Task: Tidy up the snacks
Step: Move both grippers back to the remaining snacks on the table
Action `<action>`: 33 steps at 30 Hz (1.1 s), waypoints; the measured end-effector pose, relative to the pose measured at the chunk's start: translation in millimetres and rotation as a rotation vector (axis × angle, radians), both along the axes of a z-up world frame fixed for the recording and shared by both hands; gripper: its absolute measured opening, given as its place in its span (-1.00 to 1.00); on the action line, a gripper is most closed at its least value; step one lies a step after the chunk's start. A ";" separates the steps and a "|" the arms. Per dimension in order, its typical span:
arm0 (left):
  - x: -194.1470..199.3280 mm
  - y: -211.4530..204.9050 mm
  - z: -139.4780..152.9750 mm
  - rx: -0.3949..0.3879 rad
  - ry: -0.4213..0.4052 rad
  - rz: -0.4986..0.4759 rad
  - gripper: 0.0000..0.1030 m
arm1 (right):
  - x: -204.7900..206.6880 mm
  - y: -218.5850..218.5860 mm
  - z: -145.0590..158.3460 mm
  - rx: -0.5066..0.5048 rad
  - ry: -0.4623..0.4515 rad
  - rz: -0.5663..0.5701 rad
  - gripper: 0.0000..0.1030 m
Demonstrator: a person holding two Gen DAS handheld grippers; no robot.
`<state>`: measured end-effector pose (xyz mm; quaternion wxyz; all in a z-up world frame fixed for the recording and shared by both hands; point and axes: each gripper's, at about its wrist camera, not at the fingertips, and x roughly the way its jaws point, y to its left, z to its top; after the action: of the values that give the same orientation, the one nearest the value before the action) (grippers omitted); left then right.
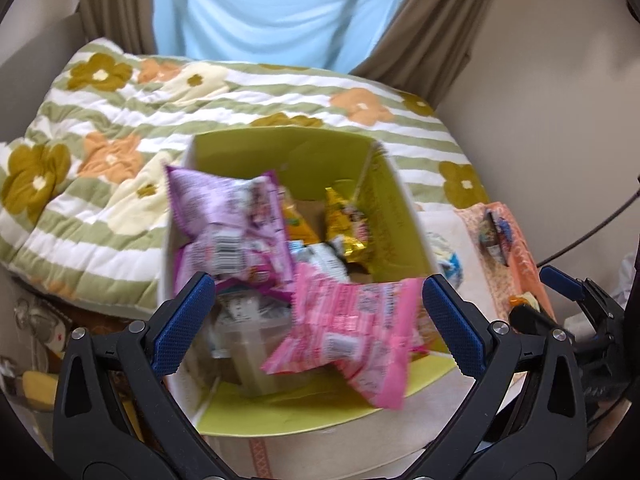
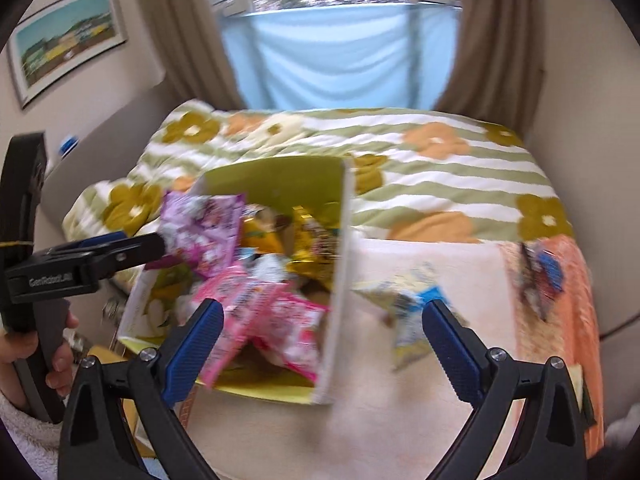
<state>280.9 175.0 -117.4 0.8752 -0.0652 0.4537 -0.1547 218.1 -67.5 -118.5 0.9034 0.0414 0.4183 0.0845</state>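
A yellow-green open box (image 1: 384, 196) (image 2: 280, 172) on the bed holds several snack packets: a purple one (image 1: 224, 216) (image 2: 200, 228) at the left rim, a pink one (image 1: 352, 320) (image 2: 272, 320) at the near side, gold and orange ones further in. My left gripper (image 1: 320, 320) is open above the box's near side, holding nothing; it also shows in the right wrist view (image 2: 160, 246), its tips next to the purple packet. My right gripper (image 2: 324, 344) is open and empty, right of the box, near a blue-and-yellow packet (image 2: 416, 312) (image 1: 446, 256) on the cloth. A dark packet (image 2: 540, 276) (image 1: 496, 236) lies further right.
A flowered striped quilt (image 1: 120, 140) (image 2: 440, 176) covers the bed behind the box. A cream and orange cloth (image 2: 400, 400) lies under the loose packets. Curtains and a window stand behind. A framed picture (image 2: 68, 40) hangs on the left wall.
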 end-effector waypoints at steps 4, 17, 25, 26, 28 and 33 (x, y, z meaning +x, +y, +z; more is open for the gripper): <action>-8.2 -32.5 7.5 -0.005 -0.016 -0.025 0.99 | -11.5 -38.8 3.7 0.006 -0.003 -0.069 0.93; -34.7 -190.7 4.7 0.016 0.001 -0.097 0.99 | -57.9 -165.5 -4.8 -0.055 -0.005 -0.140 0.93; -30.4 -249.7 -20.8 0.039 0.003 0.045 0.99 | -75.8 -221.5 -32.7 -0.026 0.033 -0.167 0.93; -26.6 -257.2 -26.4 0.053 0.006 0.061 0.99 | -77.0 -226.1 -38.1 -0.025 0.043 -0.168 0.93; -18.2 -267.9 -36.2 0.071 0.011 0.075 0.99 | -78.0 -233.3 -48.6 -0.022 0.061 -0.165 0.93; 11.0 -284.0 -74.0 0.122 0.078 0.109 0.99 | -73.5 -244.4 -81.5 0.019 0.137 -0.140 0.93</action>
<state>291.8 -109.0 -191.4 0.8663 -0.0421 0.4919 -0.0763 144.7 -311.9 -200.0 0.8759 0.0849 0.4744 0.0219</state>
